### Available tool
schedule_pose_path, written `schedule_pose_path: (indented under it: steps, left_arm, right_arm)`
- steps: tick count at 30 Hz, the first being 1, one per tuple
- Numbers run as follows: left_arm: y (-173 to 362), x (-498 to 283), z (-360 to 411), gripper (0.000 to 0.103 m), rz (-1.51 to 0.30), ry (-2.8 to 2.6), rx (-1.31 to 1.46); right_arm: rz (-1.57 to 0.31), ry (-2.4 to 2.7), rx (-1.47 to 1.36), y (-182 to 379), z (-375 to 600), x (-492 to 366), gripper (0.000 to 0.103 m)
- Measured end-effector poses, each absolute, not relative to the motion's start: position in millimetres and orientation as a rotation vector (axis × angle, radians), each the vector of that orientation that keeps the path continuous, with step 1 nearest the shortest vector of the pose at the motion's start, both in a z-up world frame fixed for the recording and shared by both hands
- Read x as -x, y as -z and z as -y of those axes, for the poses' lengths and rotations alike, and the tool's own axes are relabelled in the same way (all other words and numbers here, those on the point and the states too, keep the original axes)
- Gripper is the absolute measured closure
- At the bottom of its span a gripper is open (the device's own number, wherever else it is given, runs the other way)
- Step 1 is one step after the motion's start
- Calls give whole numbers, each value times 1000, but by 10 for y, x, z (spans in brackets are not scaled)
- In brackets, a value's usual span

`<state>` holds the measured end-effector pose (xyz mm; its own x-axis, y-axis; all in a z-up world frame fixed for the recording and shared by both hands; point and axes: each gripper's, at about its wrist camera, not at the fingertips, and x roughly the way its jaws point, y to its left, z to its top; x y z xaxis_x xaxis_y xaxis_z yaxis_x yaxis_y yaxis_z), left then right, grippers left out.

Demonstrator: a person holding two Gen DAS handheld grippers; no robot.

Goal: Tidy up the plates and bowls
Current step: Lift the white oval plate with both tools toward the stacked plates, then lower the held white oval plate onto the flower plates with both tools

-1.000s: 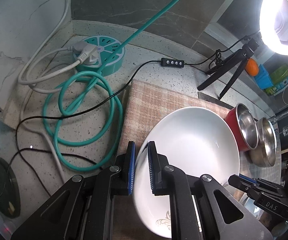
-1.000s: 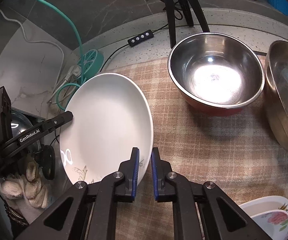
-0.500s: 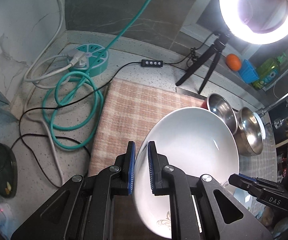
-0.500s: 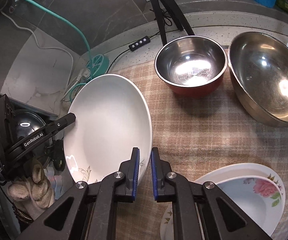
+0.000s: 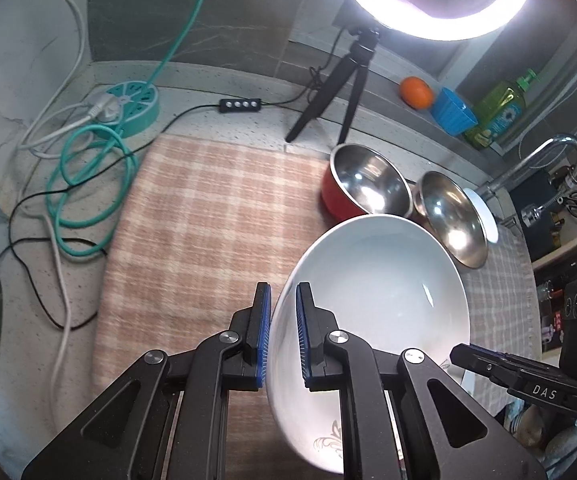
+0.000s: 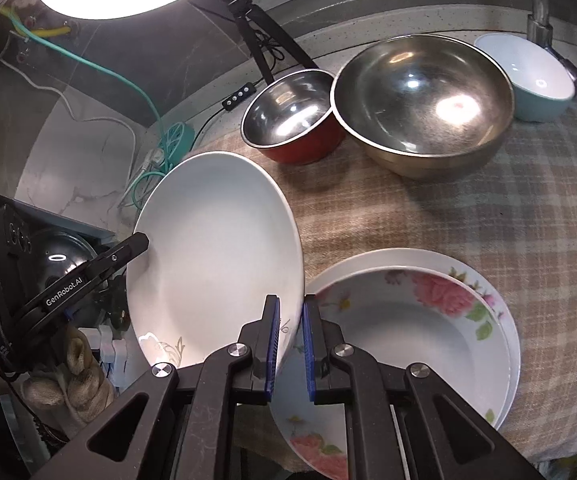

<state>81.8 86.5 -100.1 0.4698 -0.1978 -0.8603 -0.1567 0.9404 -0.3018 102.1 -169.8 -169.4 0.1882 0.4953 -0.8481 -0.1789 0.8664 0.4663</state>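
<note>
Both tongs grip one white plate by opposite rims: left tongs [image 5: 281,336], right tongs [image 6: 290,346]. White plate [image 6: 212,256] hangs tilted, left of the flowered plates [image 6: 416,320].

A lit ring light [image 5: 432,4] on its tripod [image 5: 340,76] stands behind the checked cloth [image 5: 192,232], near an orange [image 5: 416,93].

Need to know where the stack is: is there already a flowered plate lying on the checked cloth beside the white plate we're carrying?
Yes, a flowered plate lies on the checked cloth just right of the held white plate.
</note>
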Motion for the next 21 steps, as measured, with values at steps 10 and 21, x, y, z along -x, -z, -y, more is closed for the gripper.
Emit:
schedule_pose_path:
  steps: [10, 21]
  left_arm:
    - [1072, -652, -419, 92, -1126, 78, 359]
    - [1187, -469, -68, 92, -1178, 127, 346]
  right_arm:
    - [-1300, -423, -301, 1713, 2168, -890, 93]
    - [-1325, -370, -281, 1784, 2515, -776, 93]
